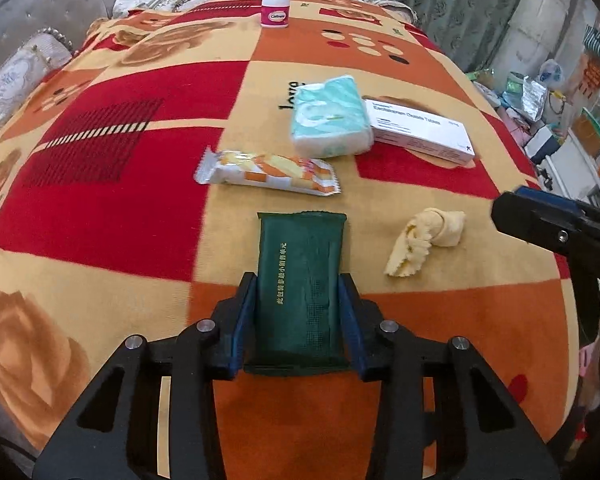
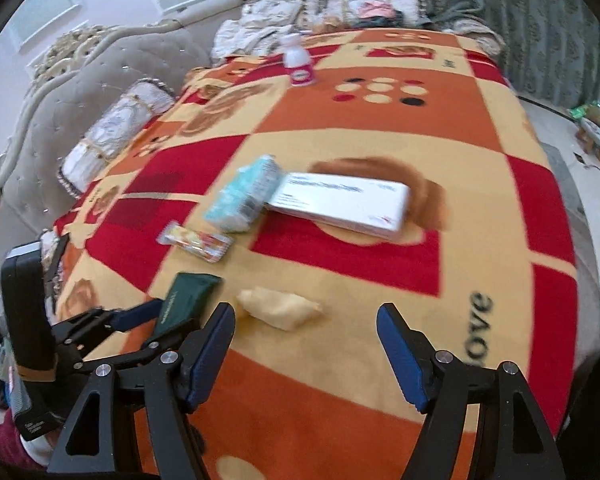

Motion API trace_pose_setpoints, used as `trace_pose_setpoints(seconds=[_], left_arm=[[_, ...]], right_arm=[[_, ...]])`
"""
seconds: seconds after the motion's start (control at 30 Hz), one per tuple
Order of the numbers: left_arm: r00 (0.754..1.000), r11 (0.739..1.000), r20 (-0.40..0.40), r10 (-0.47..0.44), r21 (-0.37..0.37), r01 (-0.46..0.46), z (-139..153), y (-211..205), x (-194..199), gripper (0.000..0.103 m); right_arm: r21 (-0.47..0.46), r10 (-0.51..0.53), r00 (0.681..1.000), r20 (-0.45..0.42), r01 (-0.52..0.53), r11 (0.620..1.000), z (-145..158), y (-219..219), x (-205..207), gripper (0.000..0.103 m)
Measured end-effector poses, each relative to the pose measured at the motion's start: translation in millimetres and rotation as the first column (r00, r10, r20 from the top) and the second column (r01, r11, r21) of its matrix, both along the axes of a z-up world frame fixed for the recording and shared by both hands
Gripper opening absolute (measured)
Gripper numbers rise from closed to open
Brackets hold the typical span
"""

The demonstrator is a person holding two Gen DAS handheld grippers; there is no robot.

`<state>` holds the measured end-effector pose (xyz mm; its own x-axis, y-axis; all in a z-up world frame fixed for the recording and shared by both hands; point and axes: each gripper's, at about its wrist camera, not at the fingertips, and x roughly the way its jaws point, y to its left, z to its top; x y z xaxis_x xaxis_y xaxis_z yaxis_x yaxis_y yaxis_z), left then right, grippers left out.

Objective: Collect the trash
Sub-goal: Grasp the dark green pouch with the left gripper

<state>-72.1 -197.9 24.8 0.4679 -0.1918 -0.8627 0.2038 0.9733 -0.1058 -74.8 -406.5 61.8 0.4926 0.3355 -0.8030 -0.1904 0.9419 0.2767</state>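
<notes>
A dark green flat packet lies on the patterned blanket, and my left gripper is shut on it, one blue pad against each long side. The right wrist view shows that packet and the left gripper at lower left. A crumpled yellow paper wad lies to the right of the packet. My right gripper stands open just short of the wad, with nothing between its fingers. A snack wrapper lies beyond the packet.
A teal tissue pack rests against a white medicine box mid-blanket. A white and pink bottle stands at the far edge. Pillows and a padded headboard border the left. Clutter fills the floor at right.
</notes>
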Motion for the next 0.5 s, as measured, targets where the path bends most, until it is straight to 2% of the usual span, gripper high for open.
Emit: trace_pose_setpoints(seconds=[0.17,0.33,0.4,0.5], left_arm=[[0.998,0.998,0.013,0.062,0.011,-0.062,3,31,10,0.038],[0.990,0.990,0.014,0.139,0.009,-0.139,2,61,28,0.038],[0.988,0.988,0.005,0.157,-0.001,-0.157,0,69,36,0.038],[0.984,0.984,0.008,0.177,-0.011,-0.177,1,81,40,0.038]], right_arm=[[0.037,0.112,0.994,0.005,-0.112,0.993,4,35,18,0.071],[0.079,0.185,0.982,-0.022,-0.183,0.980,-7,67,41,0.066],[0.068,0.219,0.975,-0.033,-0.216,0.974,-13,82,49,0.065],[0.003,0.277,0.960,-0.036,-0.277,0.961,-22,104,60,0.064]])
